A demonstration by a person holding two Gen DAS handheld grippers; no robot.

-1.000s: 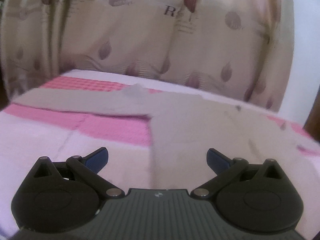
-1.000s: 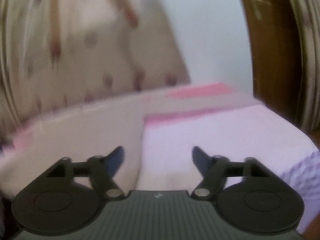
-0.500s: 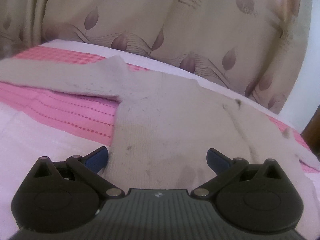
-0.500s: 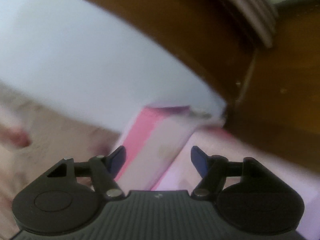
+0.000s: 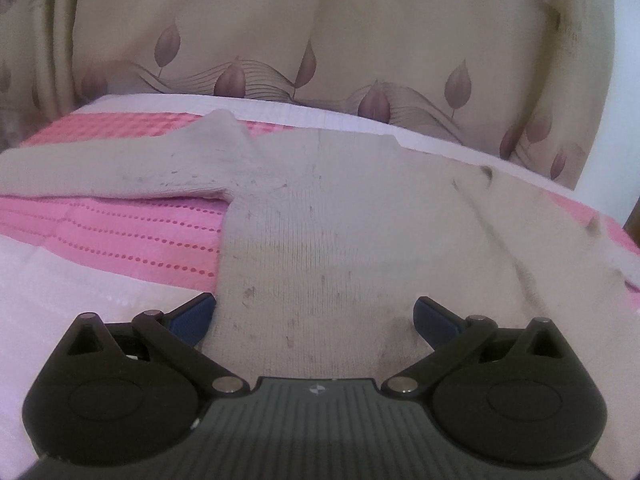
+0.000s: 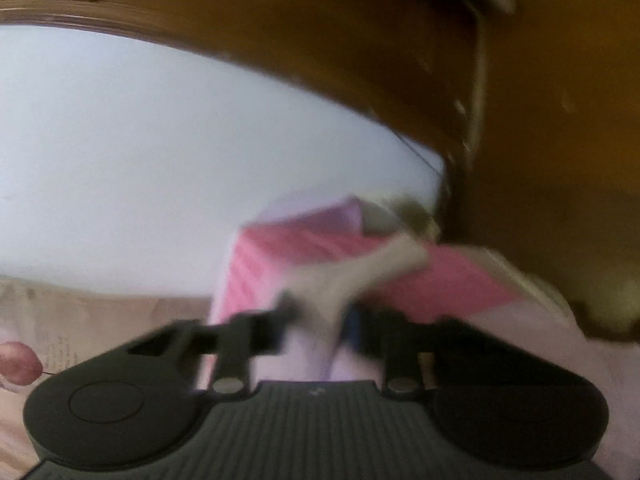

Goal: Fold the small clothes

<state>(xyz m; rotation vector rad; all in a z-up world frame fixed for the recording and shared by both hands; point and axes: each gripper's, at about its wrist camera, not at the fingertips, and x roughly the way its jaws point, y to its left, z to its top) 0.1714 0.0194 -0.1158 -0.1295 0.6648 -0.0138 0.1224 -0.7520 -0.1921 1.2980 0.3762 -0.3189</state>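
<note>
A beige knit sweater (image 5: 340, 216) lies flat on the pink and white bedspread (image 5: 120, 236), one sleeve (image 5: 100, 168) stretched out to the left. My left gripper (image 5: 314, 316) is open and low over the sweater's near hem, its left fingertip at the sweater's left edge. In the blurred right wrist view, my right gripper (image 6: 320, 316) has its fingers drawn close together around a strip of beige cloth, the sweater's other sleeve (image 6: 360, 276), over the pink bedspread (image 6: 280, 256).
A beige curtain with leaf prints (image 5: 320, 40) hangs behind the bed. A white wall (image 6: 160, 160) and a brown wooden headboard (image 6: 540, 140) stand at the bed's right end.
My left gripper has come closer to the sweater's hem. My right gripper has swung to the sleeve end and its fingers have closed in from wide open.
</note>
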